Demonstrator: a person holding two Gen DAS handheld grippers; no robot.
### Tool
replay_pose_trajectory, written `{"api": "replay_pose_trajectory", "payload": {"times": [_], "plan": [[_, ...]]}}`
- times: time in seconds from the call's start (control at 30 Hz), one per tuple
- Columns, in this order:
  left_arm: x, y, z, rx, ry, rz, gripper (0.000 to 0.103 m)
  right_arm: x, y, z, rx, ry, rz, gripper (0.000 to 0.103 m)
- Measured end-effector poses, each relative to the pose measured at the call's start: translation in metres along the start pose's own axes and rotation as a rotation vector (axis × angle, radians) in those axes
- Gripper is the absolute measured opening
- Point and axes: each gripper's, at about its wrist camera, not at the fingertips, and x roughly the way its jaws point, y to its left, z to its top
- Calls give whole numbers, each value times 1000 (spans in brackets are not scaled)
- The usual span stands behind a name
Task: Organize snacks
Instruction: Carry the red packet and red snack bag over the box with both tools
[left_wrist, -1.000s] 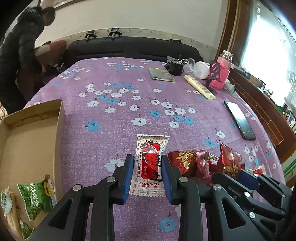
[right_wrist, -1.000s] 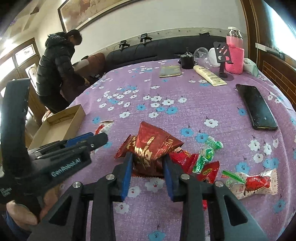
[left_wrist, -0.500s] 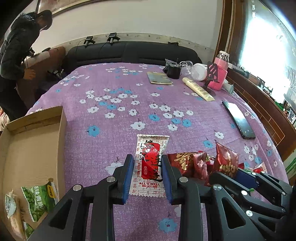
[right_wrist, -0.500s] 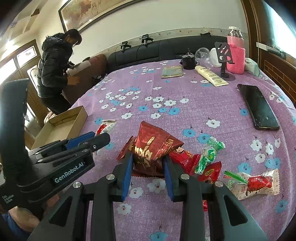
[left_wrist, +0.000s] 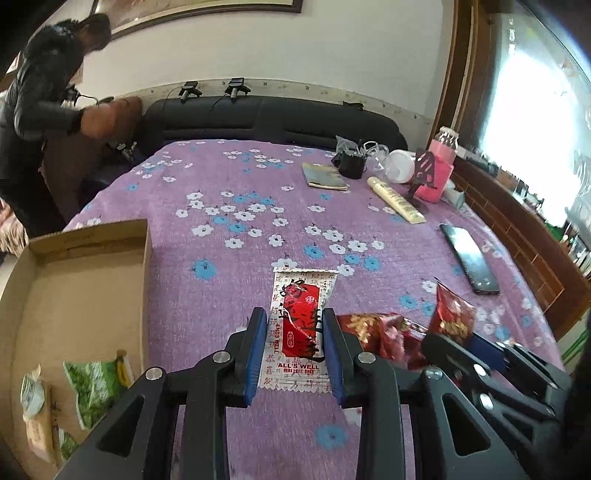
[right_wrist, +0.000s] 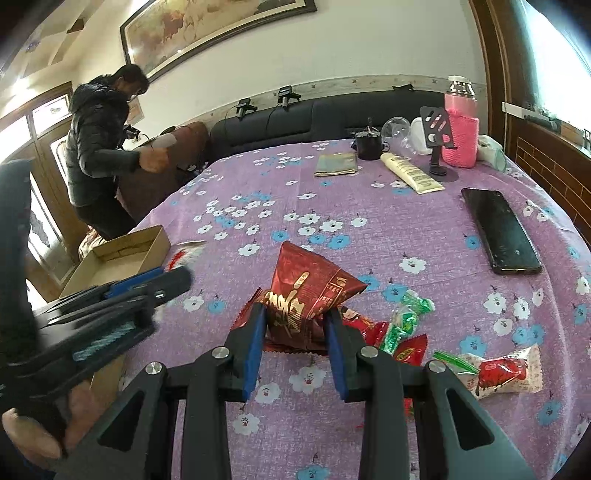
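Observation:
My left gripper is shut on a white and red snack packet and holds it above the purple flowered tablecloth. My right gripper is shut on a dark red snack bag, lifted over a small pile of red and green snacks. That bag also shows in the left wrist view. An open cardboard box at the left holds green snack packets. The box also shows in the right wrist view.
A black phone lies at the right. A white and red packet lies near the front right. A cream tube, pink bottle, black cup and booklet stand at the far side. A person stands at far left.
Both grippers have lifted with their snacks held. The left gripper has shifted a little, its image blurred in the right wrist view. The person at the back has straightened up.

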Motion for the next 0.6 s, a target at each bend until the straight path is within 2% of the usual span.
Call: {"api": "replay_pose_trajectory", "payload": {"times": [0.1, 0.23, 0.6], "plan": [[-11, 7, -4, -17, 3, -7, 31, -3, 2, 1, 10, 7, 15, 30], [-30, 27, -2, -51, -15, -13, 31, -10, 25, 1, -24, 12, 52, 30], [-57, 110, -9, -188, -44, 67, 31, -9, 108, 1, -148, 59, 205, 31]]}}
